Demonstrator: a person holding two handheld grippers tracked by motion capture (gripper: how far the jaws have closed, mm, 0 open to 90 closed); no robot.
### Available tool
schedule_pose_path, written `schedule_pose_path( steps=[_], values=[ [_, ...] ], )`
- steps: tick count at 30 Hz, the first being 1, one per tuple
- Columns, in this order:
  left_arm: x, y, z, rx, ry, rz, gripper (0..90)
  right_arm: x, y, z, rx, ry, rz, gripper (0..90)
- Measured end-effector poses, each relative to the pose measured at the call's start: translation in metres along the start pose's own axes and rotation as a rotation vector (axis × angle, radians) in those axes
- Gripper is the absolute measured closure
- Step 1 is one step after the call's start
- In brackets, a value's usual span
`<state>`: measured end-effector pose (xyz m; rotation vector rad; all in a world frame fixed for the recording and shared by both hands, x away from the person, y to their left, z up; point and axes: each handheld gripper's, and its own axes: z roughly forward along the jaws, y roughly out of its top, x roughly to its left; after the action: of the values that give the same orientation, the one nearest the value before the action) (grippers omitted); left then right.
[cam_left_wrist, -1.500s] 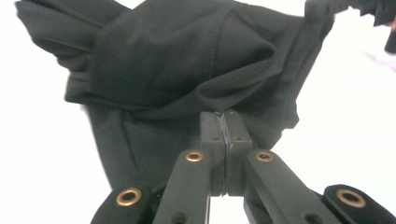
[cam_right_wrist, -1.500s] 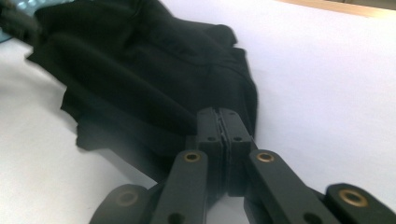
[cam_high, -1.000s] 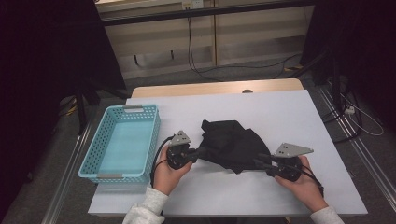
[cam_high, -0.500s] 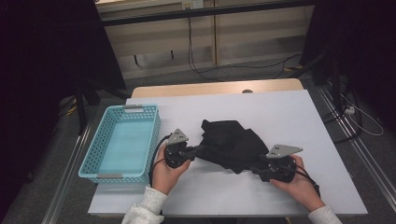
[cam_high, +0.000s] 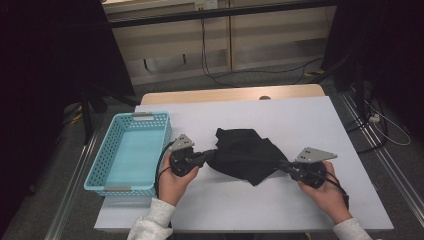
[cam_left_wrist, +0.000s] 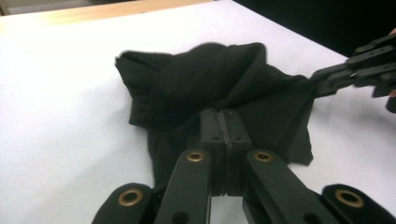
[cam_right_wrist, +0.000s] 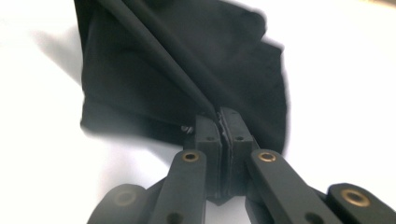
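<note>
- black cloth (cam_high: 245, 157) lies crumpled near the middle of the white bench (cam_high: 310, 120), to the right of the blue basket (cam_high: 107, 152) and apart from it.
- left gripper (cam_high: 207, 156) pinches the cloth's left edge; in the left gripper view its jaws sit pressed together on the fabric (cam_left_wrist: 205, 93).
- right gripper (cam_high: 286, 166) has just been closing; in the right gripper view its jaws are clamped on a taut fold of the cloth (cam_right_wrist: 177, 65), fabric caught between the pads.
- cloth's right corner is drawn out in a point toward the right gripper; the rest stays bunched on the bench.
- right gripper's jaws also show far right in the left gripper view (cam_left_wrist: 322, 77), at the cloth's edge.
- basket sits at the bench's left edge.
</note>
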<state>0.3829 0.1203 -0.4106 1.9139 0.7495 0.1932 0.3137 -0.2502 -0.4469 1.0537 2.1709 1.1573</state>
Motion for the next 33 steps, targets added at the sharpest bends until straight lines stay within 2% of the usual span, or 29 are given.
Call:
schedule_pose_path(
  steps=[2, 4, 7, 11, 13, 14, 15, 16, 17, 18, 20, 21, 25, 29, 33],
  values=[
    [0.003, 0.002, -0.004, -0.020, 0.019, -0.009, 90.0, -0.002, 0.003, -0.004, -0.014, -0.013, -0.007, 87.5],
    [0.008, 0.004, -0.011, -0.045, 0.028, -0.034, 90.0, -0.007, 0.006, -0.012, -0.018, -0.073, -0.041, 87.2],
    [0.013, 0.003, -0.015, -0.048, 0.026, -0.057, 90.0, -0.015, 0.003, -0.018, -0.053, -0.073, 0.002, 87.2],
    [0.009, -0.002, -0.003, -0.008, -0.013, -0.033, 90.0, -0.012, 0.001, -0.015, -0.040, -0.062, 0.005, 87.3],
    [0.005, -0.004, 0.002, 0.006, -0.014, -0.001, 89.0, -0.013, 0.001, -0.015, -0.044, -0.066, 0.019, 87.2],
    [0.004, -0.006, 0.005, 0.019, -0.020, 0.013, 82.6, -0.015, -0.001, -0.016, -0.041, -0.068, 0.037, 87.2],
    [0.002, -0.007, 0.007, 0.026, -0.019, 0.021, 82.6, -0.015, -0.001, -0.016, -0.041, -0.068, 0.037, 87.2],
    [0.002, -0.009, 0.009, 0.035, -0.016, 0.031, 75.4, -0.018, -0.003, -0.017, -0.038, -0.072, 0.051, 87.3],
    [0.001, -0.011, 0.012, 0.051, -0.015, 0.035, 75.4, -0.018, -0.003, -0.017, -0.038, -0.072, 0.051, 87.3],
    [0.001, -0.014, 0.016, 0.073, -0.011, 0.031, 66.7, -0.019, -0.005, -0.017, -0.039, -0.068, 0.059, 87.3],
    [0.001, -0.016, 0.018, 0.080, -0.007, 0.037, 56.2, -0.019, -0.005, -0.017, -0.037, -0.069, 0.056, 87.3],
    [0.002, -0.017, 0.019, 0.089, -0.002, 0.045, 56.2, -0.019, -0.005, -0.017, -0.037, -0.069, 0.056, 87.3],
    [0.001, -0.022, 0.022, 0.113, 0.004, 0.049, 42.3, -0.020, -0.007, -0.017, -0.034, -0.079, 0.068, 87.4],
    [0.001, -0.027, 0.025, 0.151, 0.015, 0.077, 40.7, -0.020, -0.008, -0.017, -0.033, -0.077, 0.071, 87.4],
    [0.002, -0.035, 0.033, 0.185, 0.027, 0.072, 43.2, -0.019, -0.007, -0.017, -0.034, -0.077, 0.066, 87.4]
  ],
)
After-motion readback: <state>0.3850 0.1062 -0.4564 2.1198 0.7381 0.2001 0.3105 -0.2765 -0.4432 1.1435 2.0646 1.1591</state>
